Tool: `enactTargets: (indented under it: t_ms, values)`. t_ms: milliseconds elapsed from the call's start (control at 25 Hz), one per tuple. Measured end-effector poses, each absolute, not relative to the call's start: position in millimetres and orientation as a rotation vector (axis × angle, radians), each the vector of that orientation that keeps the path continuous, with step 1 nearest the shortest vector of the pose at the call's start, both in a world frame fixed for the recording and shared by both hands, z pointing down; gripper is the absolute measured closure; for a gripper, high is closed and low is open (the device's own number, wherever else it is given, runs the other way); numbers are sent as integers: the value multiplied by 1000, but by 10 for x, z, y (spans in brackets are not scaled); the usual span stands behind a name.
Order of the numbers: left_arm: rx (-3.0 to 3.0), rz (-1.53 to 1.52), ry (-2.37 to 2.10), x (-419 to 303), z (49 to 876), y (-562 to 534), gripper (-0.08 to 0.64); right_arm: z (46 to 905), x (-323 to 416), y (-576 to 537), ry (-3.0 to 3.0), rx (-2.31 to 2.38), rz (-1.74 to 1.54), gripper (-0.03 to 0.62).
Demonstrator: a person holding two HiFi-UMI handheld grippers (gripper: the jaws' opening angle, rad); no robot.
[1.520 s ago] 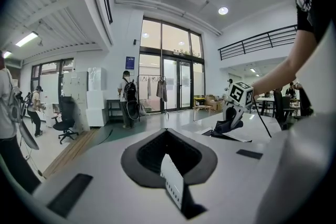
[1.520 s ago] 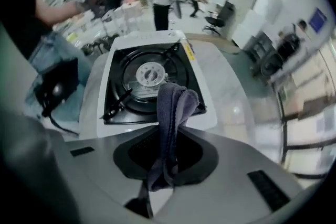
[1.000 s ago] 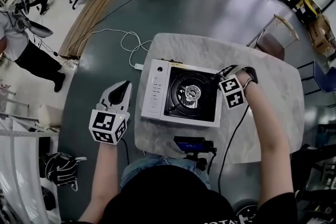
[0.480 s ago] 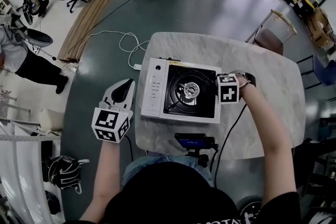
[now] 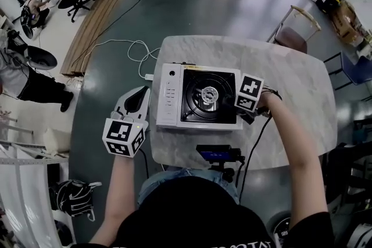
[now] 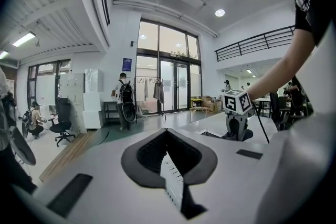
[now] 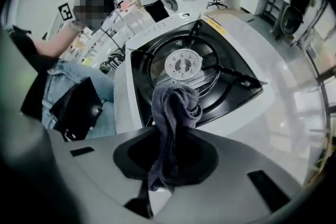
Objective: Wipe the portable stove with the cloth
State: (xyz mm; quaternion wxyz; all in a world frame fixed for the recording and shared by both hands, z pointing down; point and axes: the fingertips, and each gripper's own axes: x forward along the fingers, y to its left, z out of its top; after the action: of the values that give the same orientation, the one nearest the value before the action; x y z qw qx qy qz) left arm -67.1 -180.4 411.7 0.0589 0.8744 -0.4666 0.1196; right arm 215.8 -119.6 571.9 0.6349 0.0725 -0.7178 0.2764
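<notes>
The portable stove (image 5: 174, 96), white with a black top and a round burner (image 5: 208, 94), stands on the left half of the marble table (image 5: 296, 81). My right gripper (image 5: 235, 103) hangs over the stove's right front part, shut on a dark grey cloth (image 7: 176, 105). In the right gripper view the cloth bunches out of the jaws just above the black top, near the burner (image 7: 182, 63). My left gripper (image 5: 135, 100) is held off the table's left edge, beside the stove's control panel. Its jaws meet with nothing between them (image 6: 167, 136).
A black device on a small stand (image 5: 216, 155) sits at the table's near edge. A white cable (image 5: 136, 49) runs across the floor to the stove's back left. A chair (image 5: 296, 29) stands beyond the table's far right. A person (image 5: 26, 81) stands at the left.
My right gripper has moved from the stove's right edge leftward and nearer, over the black top, and tilted. The left gripper has stayed about where it was.
</notes>
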Motion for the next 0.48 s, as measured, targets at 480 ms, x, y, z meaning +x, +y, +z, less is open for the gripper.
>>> enactTargets:
  t_ms: [480]
  values:
    - [2663, 311, -1378, -683, 4124, -1737, 549, 5674, 2117, -1075, -1760, 433, 992, 517]
